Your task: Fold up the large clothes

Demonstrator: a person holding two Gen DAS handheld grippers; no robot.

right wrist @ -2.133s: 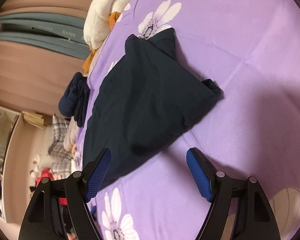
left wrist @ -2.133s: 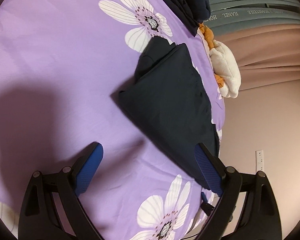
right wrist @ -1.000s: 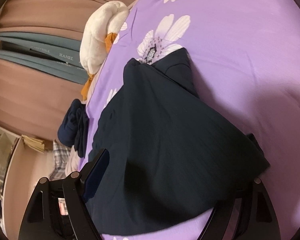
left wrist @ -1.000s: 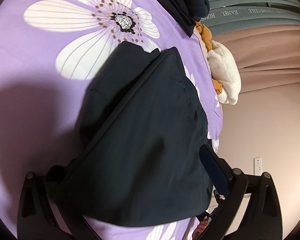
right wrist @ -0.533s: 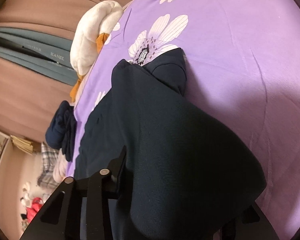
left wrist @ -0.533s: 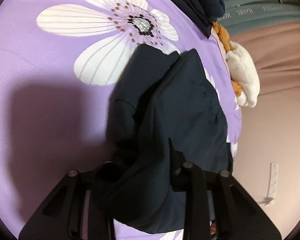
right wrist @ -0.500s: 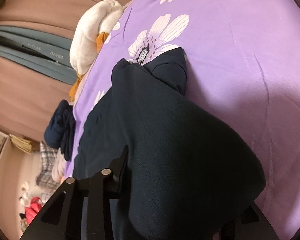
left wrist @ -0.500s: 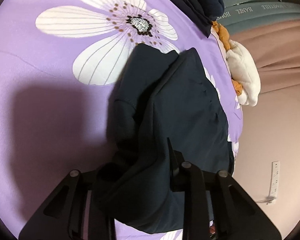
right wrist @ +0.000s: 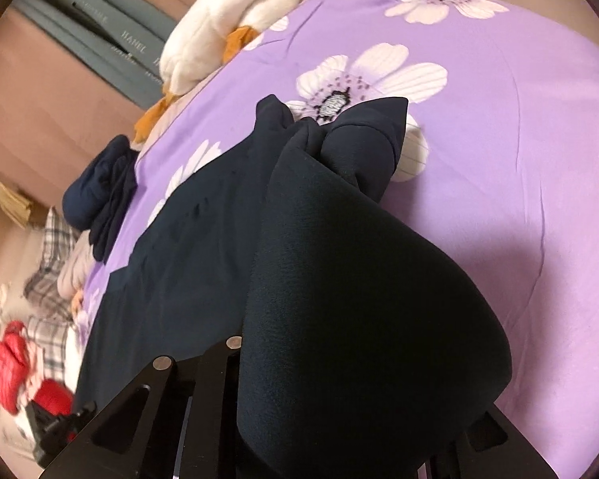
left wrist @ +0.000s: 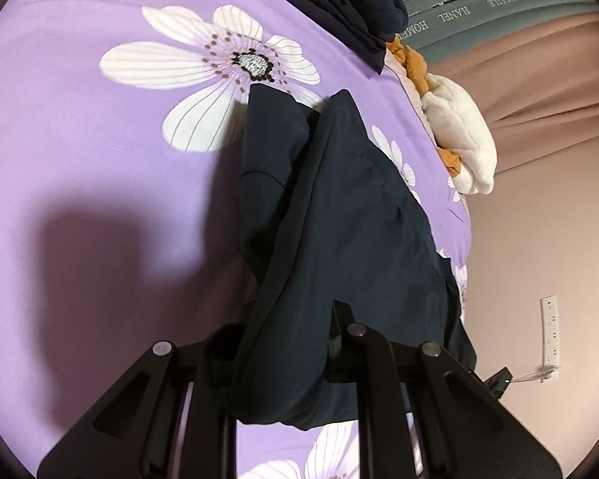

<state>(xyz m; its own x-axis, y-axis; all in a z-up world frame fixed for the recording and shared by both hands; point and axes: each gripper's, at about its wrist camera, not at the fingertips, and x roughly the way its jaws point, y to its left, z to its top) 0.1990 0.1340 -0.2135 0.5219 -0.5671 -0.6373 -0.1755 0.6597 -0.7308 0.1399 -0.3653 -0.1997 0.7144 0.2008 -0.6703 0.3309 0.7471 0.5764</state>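
A dark navy garment [left wrist: 339,219] lies partly folded on the purple flowered bed sheet [left wrist: 80,139]. My left gripper [left wrist: 283,343] is shut on its near edge, and the cloth bunches up between the black fingers. In the right wrist view the same garment [right wrist: 339,279] fills the middle. My right gripper [right wrist: 339,391] is shut on a thick fold of it, lifted off the sheet [right wrist: 539,119]. The right fingertips are hidden by the cloth.
A pile of dark navy clothes [left wrist: 351,4] lies at the bed's far edge, with a white and orange plush toy [left wrist: 459,127] beside it. Pink curtains and a grey headboard [left wrist: 499,4] stand behind. Plaid and red clothes [right wrist: 32,339] lie past the bed's left edge.
Both grippers have closed on the garment's near edge and lifted it. The cloth now bunches higher and folds over toward the far end.
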